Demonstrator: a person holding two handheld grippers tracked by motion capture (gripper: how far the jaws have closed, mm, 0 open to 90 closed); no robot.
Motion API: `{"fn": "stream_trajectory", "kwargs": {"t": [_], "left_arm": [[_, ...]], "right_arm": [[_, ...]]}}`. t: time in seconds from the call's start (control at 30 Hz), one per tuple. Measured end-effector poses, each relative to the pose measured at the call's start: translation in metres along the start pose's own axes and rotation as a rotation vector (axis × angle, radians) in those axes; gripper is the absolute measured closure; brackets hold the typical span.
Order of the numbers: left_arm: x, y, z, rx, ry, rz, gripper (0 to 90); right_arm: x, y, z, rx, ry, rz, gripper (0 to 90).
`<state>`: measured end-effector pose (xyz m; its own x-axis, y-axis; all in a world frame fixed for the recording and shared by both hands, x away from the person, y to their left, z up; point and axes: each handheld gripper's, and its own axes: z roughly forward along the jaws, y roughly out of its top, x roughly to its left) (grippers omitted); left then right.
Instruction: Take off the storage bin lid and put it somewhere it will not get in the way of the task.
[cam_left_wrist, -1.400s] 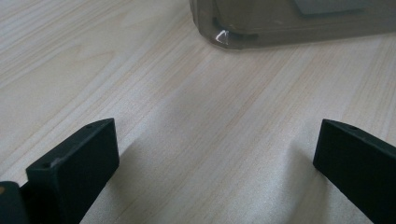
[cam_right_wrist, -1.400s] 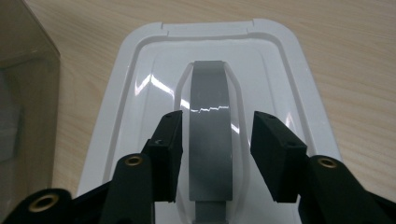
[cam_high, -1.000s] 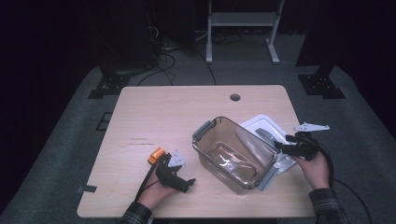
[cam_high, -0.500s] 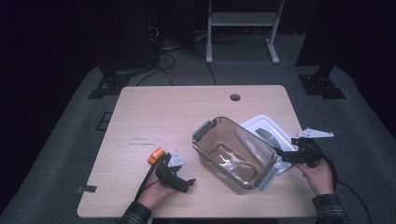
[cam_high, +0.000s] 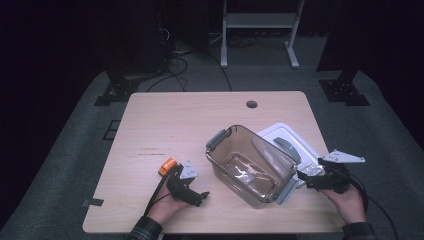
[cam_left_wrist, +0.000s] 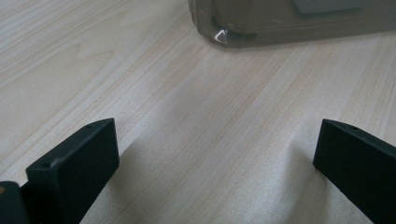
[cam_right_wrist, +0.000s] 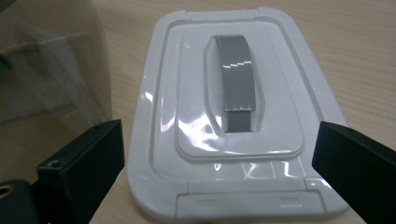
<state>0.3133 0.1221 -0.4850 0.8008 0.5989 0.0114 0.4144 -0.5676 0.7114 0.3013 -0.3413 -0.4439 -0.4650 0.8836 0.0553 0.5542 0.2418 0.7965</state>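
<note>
My right fingers (cam_right_wrist: 219, 177) have just been opening and now stand wide, empty, facing the white lid (cam_right_wrist: 229, 116), which lies on the bench beside the clear box (cam_high: 248, 167). Left fingers (cam_left_wrist: 215, 172) open, idle. Box uncovered; lid ungrabbed.

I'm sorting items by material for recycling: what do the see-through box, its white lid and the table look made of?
The box: smoky clear hard plastic, glossy; the table shows through it. The lid: glossy white plastic with sharp glints, with a matte grey handle strip. The table: pale wood grain, matte, possibly laminate.
</note>
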Motion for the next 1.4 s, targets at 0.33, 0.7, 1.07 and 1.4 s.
{"fn": "stream_trajectory", "kwargs": {"t": [0.33, 0.7, 1.07, 1.4], "left_arm": [[0.000, 0.000, 0.000, 0.001, 0.000, 0.001, 0.0], [0.000, 0.000, 0.000, 0.001, 0.000, 0.001, 0.0], [0.000, 0.000, 0.000, 0.002, 0.002, -0.003, 0.0], [-0.002, 0.003, -0.004, 0.020, 0.004, 0.002, 0.0]], "right_arm": [[0.011, -0.025, -0.007, -0.001, 0.015, -0.026, 1.6], [0.020, -0.049, -0.011, 0.051, 0.024, -0.022, 1.6], [0.018, -0.059, -0.009, 0.079, 0.033, -0.012, 1.6], [0.018, -0.061, -0.005, 0.124, 0.014, -0.044, 1.3]]}}
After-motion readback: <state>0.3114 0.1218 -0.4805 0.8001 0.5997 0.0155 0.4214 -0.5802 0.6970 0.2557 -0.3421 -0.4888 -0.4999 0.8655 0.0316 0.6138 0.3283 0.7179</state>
